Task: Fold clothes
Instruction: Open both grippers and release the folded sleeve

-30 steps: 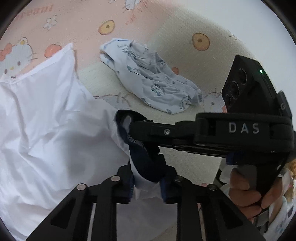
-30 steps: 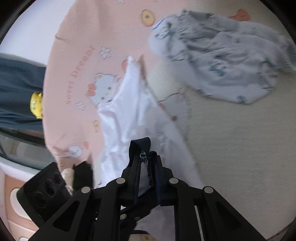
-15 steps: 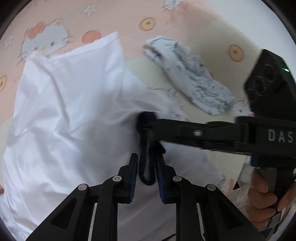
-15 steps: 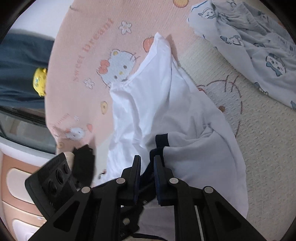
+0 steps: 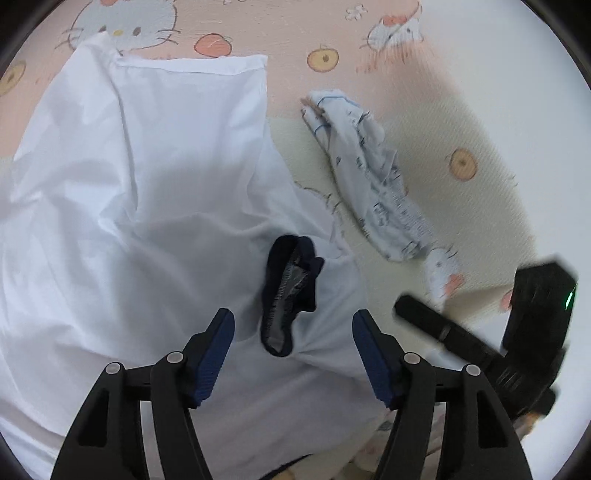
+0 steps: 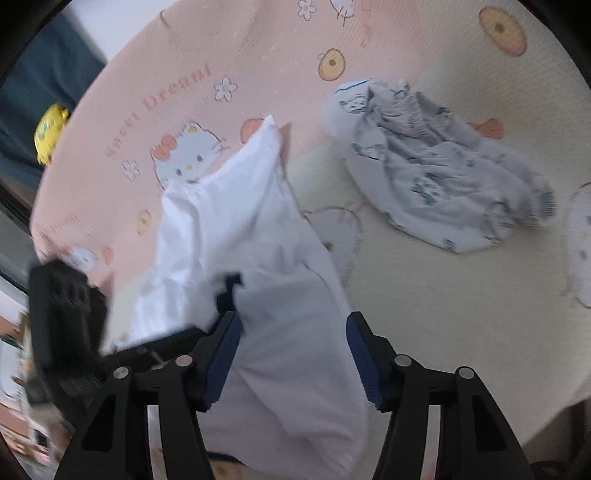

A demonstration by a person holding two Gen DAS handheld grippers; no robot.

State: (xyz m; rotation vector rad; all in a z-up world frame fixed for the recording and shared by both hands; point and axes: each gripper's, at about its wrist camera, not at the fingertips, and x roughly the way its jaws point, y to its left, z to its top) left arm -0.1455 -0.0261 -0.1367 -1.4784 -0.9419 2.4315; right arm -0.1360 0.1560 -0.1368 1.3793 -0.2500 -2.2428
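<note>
Both the left tongs (image 5: 293,354) and right tongs (image 6: 293,354) gape wide and empty above the white shirt (image 5: 147,206) lying on the bed (image 6: 424,295).

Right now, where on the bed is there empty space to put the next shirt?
The cream patch between the white shirt and the crumpled printed garment is bare. The pink strip above the shirt's hem is bare too. The near left is crowded: the shirt lies under both open tools.
</note>
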